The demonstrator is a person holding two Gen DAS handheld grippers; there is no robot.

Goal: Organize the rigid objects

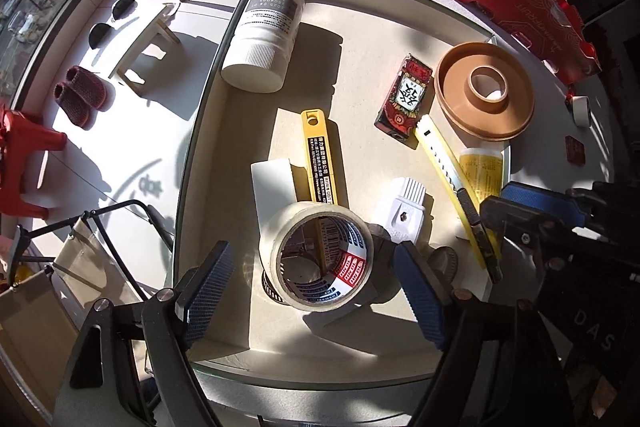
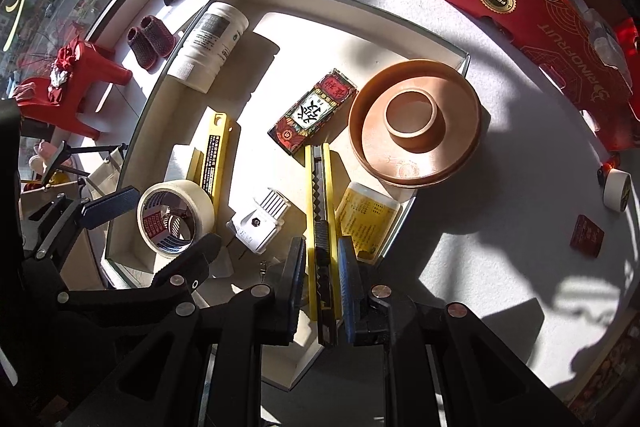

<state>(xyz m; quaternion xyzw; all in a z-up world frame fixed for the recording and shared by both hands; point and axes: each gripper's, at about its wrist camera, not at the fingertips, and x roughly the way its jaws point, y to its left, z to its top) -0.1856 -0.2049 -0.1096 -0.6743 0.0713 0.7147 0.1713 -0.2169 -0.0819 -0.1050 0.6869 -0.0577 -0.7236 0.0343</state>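
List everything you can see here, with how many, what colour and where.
tape roll: 1, clear, tray front, between the left fingers
utility knife: 1, yellow, between the right fingers
blade case: 1, yellow, behind the tape
bottle: 1, white, tray's back left
ring dish: 1, brown, tray's right
patterned box: 1, red-black, tray centre
comb piece: 1, white, tray centre
tray: 1, cream
fruit carton: 1, red, table
left gripper: open
right gripper: around the knife

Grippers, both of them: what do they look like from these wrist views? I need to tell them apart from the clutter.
Both look alike. The left gripper and the right gripper have black angular linkage arms with round silver pivot bolts, and flat blue finger pads with a knurled, dotted texture. No cables, hands or sleeves show.
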